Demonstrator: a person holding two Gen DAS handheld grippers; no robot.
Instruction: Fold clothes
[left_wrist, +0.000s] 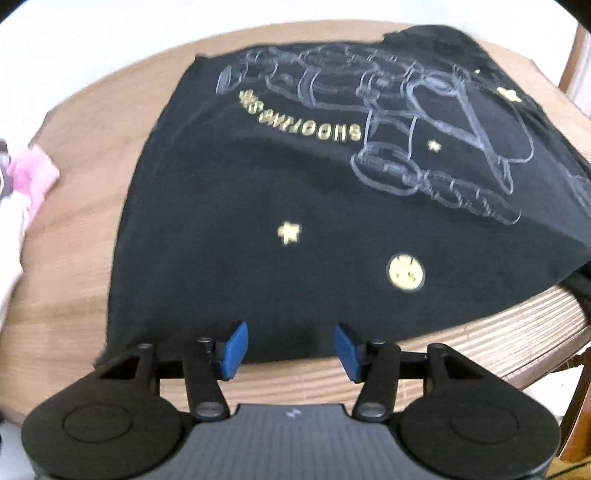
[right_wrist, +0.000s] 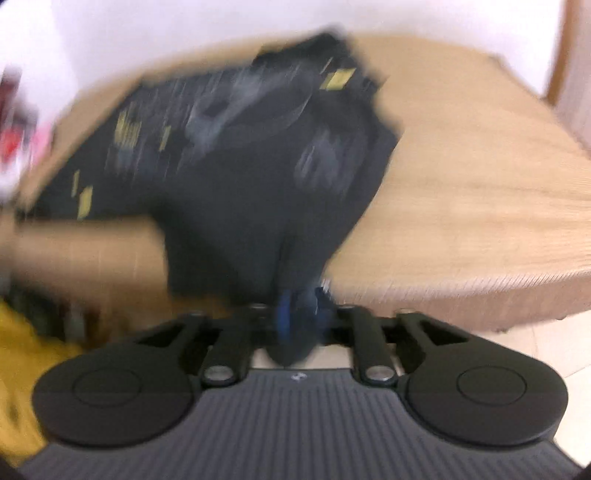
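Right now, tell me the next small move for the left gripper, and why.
Probably ease the left gripper down and close on the shirt hem. It stands open with the hem between its pads unpinched, while the right gripper already pinches bunched cloth.

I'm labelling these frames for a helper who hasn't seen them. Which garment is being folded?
Start at the wooden table. Spread across most of it lies a black T-shirt. Unlike the pink cloth at the table's edge, it carries a white outlined astronaut, gold lettering and gold stars.
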